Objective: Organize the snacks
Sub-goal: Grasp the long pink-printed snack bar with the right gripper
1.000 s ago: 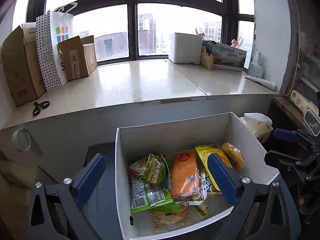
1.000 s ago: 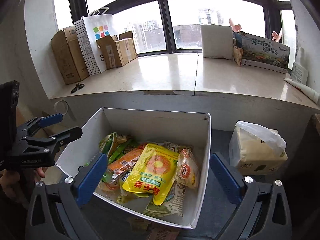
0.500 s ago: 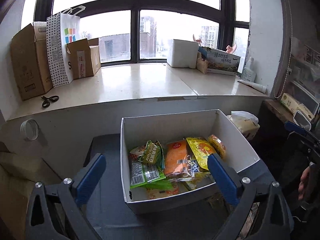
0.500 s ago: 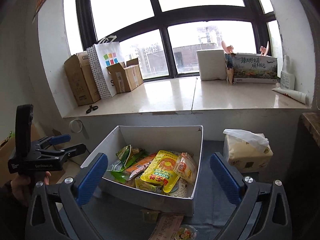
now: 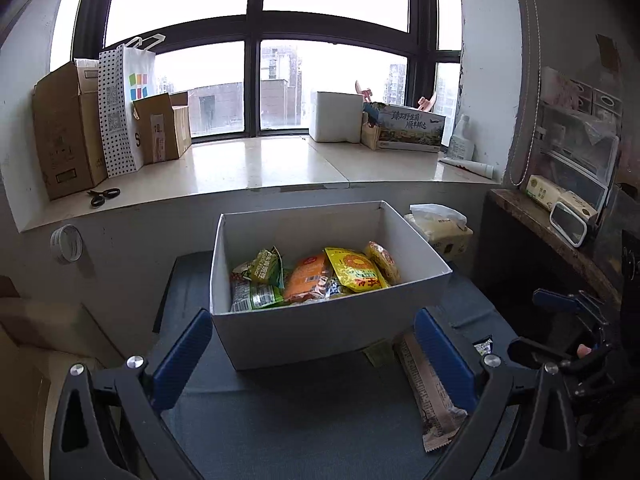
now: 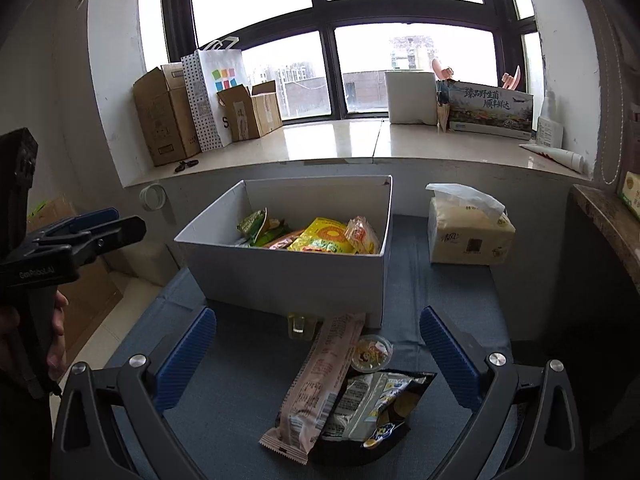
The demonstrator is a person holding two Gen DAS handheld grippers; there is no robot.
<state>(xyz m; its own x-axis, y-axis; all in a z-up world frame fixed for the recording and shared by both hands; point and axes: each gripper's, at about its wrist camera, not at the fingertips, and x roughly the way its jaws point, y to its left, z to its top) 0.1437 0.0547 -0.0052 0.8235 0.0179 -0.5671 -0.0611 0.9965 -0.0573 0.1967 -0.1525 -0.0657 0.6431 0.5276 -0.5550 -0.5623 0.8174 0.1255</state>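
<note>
Both grippers are spread wide and holding nothing: left gripper (image 5: 314, 354) and right gripper (image 6: 318, 350), ribbed blue pads on each. The white cardboard box (image 6: 288, 276) sits on a blue-grey cloth, full of crinkly packets, including a glossy yellow pouch (image 5: 356, 270). Just in front of it lie a long pinkish wrapped bar (image 6: 316, 384), a dark foil bag (image 6: 380, 412) and a small round clear cup (image 6: 370, 354).
</note>
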